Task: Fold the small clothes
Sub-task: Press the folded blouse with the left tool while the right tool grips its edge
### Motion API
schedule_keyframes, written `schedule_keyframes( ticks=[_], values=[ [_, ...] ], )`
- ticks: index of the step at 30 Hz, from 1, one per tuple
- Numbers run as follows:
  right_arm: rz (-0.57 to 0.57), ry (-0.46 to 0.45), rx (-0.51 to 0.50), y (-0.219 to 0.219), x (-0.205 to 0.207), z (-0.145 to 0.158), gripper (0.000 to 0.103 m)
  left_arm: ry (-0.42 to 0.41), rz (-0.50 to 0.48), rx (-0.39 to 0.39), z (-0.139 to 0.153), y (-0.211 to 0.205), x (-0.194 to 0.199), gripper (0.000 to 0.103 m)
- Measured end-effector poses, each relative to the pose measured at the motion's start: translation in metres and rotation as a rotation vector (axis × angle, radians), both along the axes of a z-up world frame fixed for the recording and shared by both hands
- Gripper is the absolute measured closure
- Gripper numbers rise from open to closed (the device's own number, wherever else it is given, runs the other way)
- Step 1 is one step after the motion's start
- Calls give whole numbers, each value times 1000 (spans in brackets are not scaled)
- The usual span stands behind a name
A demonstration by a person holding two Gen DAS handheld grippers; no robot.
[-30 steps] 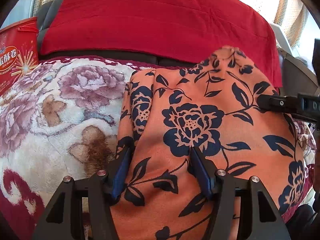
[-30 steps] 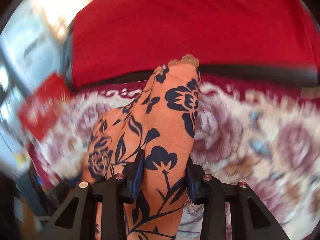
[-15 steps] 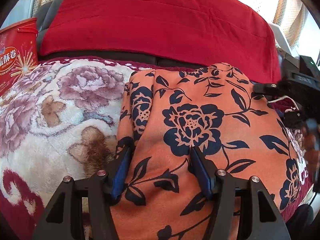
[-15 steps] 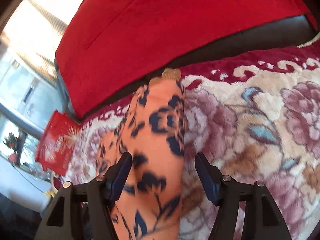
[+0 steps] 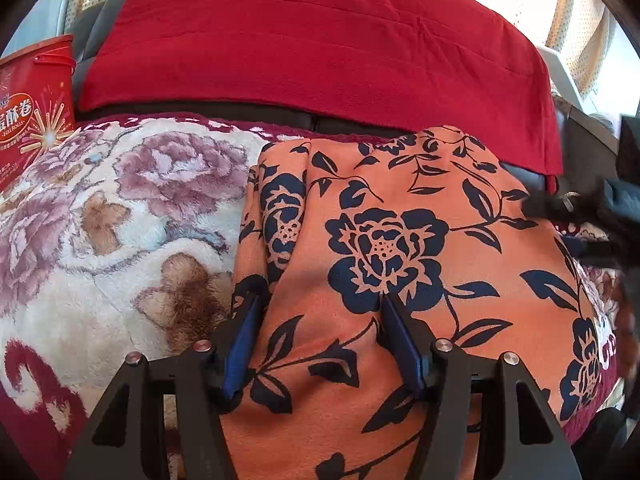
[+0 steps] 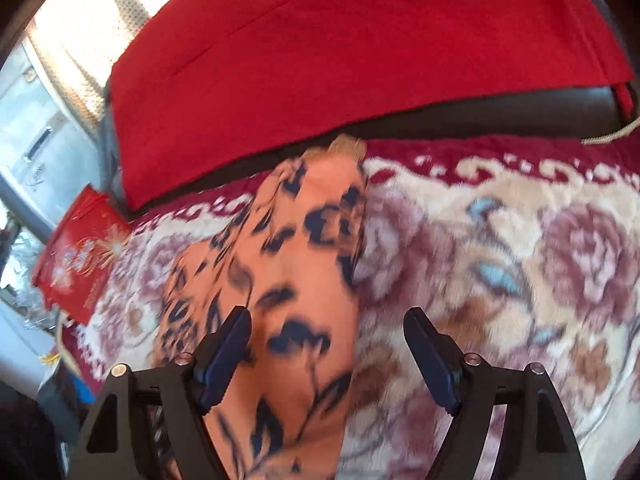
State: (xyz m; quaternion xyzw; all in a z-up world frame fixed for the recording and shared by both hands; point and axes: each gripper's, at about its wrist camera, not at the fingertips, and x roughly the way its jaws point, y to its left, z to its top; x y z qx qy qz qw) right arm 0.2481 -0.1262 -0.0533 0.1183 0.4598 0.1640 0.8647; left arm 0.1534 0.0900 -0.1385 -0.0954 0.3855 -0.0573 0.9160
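Right wrist: garment [image 6: 296, 264] edge (blurred) beside open blanket [image 6: 520, 280].

Garment [image 5: 400, 240]: orange, navy flower-and-leaf print. Blanket [image 5: 120, 208]: cream, plush, mauve roses, brown and pale blue leaves, maroon scroll border. Cloth [image 5: 320, 48] on the backrest: plain red. Box [image 5: 28, 112]: red, gold starburst, white lettering. Both claws [image 5: 318, 316] [image 6: 328, 332]: black frames, blue pads.

My left gripper [image 5: 320, 312] stays clamped and angled downward, while my right gripper [image 6: 326, 328] has just been opening, its jaws wide.
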Motion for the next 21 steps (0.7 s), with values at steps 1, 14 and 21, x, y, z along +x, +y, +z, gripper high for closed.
schedule_keyframes(
  ticks=[1, 14, 21],
  values=[
    [37, 16, -11, 4, -4, -4, 42, 0, 1, 0, 0, 0, 0, 39],
    [110, 61, -57, 28, -60, -18, 22, -49, 34, -55, 4, 9, -15, 39],
    [167, 14, -119, 29, -87, -23, 39, 79, 65, -176, -9, 33, -19, 38]
  ],
)
